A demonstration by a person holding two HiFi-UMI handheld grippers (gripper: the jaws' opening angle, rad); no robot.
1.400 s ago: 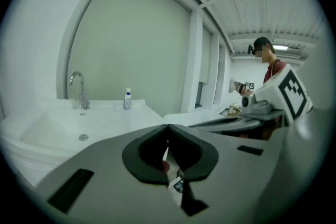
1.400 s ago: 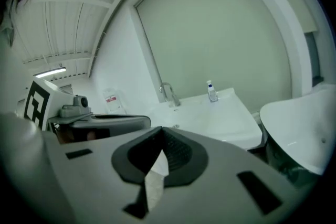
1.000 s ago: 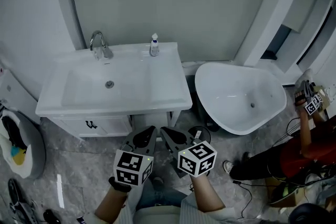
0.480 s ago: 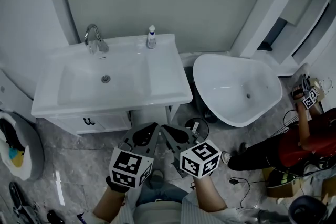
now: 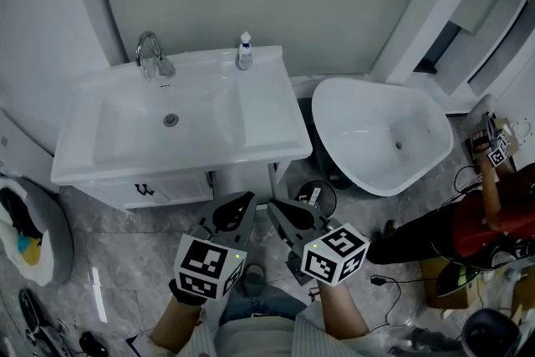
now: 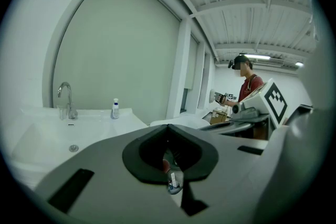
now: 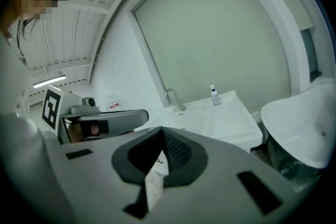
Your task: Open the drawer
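Note:
A white vanity holds the basin (image 5: 125, 134), and below its front edge is the drawer front (image 5: 171, 191) with a small black handle (image 5: 145, 190); the drawer looks closed. My left gripper (image 5: 242, 203) hovers above the floor just right of the drawer, jaws shut and empty. Beside it, my right gripper (image 5: 276, 208) is also shut with nothing in it. Neither one touches the vanity. From the left gripper view, the left gripper (image 6: 168, 128) has its jaws together, with the basin (image 6: 47, 139) beyond. The right gripper (image 7: 160, 132) shows the same shut state.
A chrome faucet (image 5: 150, 54) and a soap bottle (image 5: 244, 51) stand at the basin's back. A white bathtub (image 5: 380, 142) sits to the right. Another person in red (image 5: 481, 221) crouches at far right among cables. A grey bag (image 5: 29, 234) lies at left.
The head view has shifted a little. My right gripper has drifted slightly right and toward me. Both grippers stay shut in front of the vanity.

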